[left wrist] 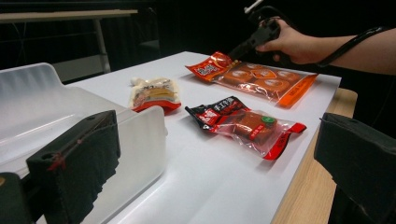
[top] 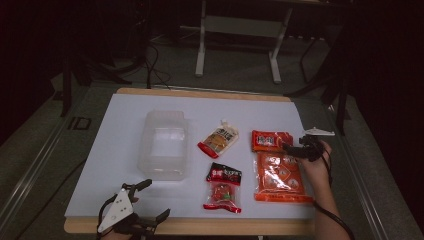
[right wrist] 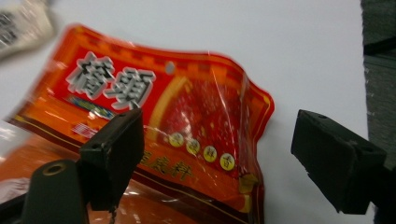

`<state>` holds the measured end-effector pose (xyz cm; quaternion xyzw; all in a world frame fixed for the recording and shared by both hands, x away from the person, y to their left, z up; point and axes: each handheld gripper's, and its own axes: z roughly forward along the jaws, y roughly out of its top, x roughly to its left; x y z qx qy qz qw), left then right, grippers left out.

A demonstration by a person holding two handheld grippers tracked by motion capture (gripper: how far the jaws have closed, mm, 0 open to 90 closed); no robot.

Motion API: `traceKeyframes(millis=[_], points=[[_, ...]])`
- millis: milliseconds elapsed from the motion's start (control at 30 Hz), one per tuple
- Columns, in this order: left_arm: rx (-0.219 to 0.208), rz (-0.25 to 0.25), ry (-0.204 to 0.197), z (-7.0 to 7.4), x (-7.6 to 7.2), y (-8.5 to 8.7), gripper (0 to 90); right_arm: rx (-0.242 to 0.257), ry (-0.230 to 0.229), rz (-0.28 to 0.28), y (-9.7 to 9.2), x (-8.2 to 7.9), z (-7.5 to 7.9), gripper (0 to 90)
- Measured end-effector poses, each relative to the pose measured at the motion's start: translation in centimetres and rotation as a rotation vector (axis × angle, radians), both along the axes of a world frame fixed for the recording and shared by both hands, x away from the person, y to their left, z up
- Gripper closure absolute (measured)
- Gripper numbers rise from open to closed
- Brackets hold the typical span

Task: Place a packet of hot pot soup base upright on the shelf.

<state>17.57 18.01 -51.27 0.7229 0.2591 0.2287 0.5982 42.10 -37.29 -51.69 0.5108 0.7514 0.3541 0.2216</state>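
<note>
A small red snack packet (top: pixel 270 140) lies at the right of the white sheet, above a large orange packet (top: pixel 279 177). My right gripper (top: pixel 286 146) points left over the red packet's right edge. In the right gripper view its jaws stand wide, open (right wrist: pixel 219 154), with the red packet (right wrist: pixel 187 121) lying between and below them, untouched by the pads. My left gripper (top: pixel 155 199) rests open at the front left edge, beside a clear plastic container (top: pixel 164 145). In the left gripper view its jaws (left wrist: pixel 217 168) are far apart with nothing between them.
A beige sauce pouch (top: pixel 218 139) and a black-and-red packet (top: pixel 223 187) lie mid-sheet. The table's wooden front edge (top: pixel 210 226) borders the white sheet. A desk frame (top: pixel 237 30) stands on the floor behind. A cable trails from the right wrist.
</note>
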Motion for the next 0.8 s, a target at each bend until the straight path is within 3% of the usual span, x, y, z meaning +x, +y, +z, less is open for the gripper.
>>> traceKeyframes(millis=[67,100,167,267,300,433,533,567,700,800], points=[[0.000,-0.001,0.003,0.0,0.0,0.0,1.0,-0.028,0.017,0.000,0.2,0.2,-0.6,17.3],[0.004,-0.002,0.003,0.0,0.0,0.0,1.0,-0.077,0.028,0.018,0.4,0.3,-1.2,17.3],[0.007,-0.002,0.004,0.0,0.0,0.0,1.0,-0.087,0.018,0.022,0.5,0.4,-1.4,14.5],[0.007,-0.005,0.005,-0.1,0.0,-0.1,1.0,-0.082,0.035,0.023,0.5,0.7,-1.8,11.1],[0.010,-0.006,0.007,-0.1,0.0,-0.2,1.0,-0.051,0.060,0.016,0.3,0.9,-2.0,10.7],[0.014,-0.010,0.006,-0.1,0.1,-0.2,0.9,-0.036,0.058,0.004,0.3,0.8,-2.3,11.0],[0.016,-0.013,0.008,-0.1,0.1,-0.3,1.0,-0.038,0.053,0.012,0.5,0.5,-2.2,17.6],[0.021,-0.013,0.006,-0.1,0.1,-0.3,1.0,-0.043,0.052,0.039,0.8,0.3,-2.0,28.3],[0.022,-0.015,0.004,-0.1,0.1,-0.4,0.9,-0.052,0.063,0.051,1.2,0.2,-1.8,35.8],[0.021,-0.014,0.004,-0.1,0.1,-0.3,0.9,-0.056,0.076,0.056,1.5,0.2,-1.6,46.6]])
